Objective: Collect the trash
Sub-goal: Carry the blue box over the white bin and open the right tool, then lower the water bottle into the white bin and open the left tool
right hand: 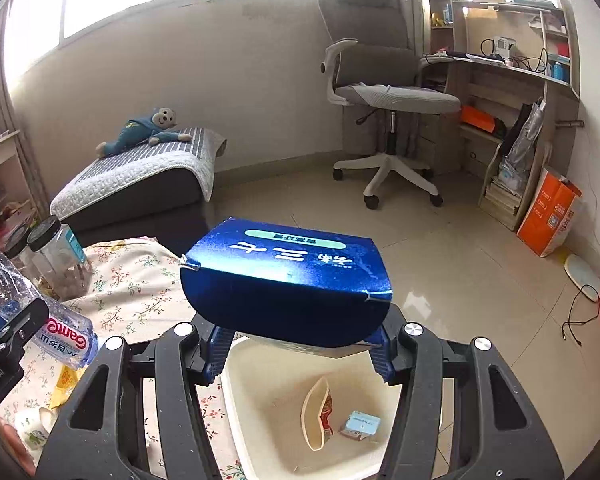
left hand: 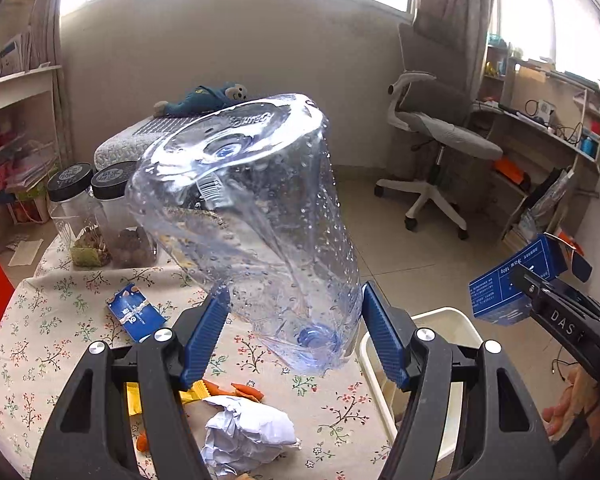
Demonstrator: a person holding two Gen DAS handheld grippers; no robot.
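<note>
Left wrist view: left gripper jaws pinching clear plastic bottle, droplet-beaded, crumpled; long axis runs away from camera, base far and up, blue cap near, frame centre. Below: crumpled white paper, blue wrapper on floral tablecloth.

Right wrist view only: right gripper jaws clamped on flattened glossy blue carton, broad face up, long axis across frame, above white plastic bin at lower centre. Inside bin: paper cup, small box.

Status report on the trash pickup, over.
Left gripper shut on clear plastic bottle. Right gripper shut on blue carton, above white bin. Nothing blocking the bin.
</note>
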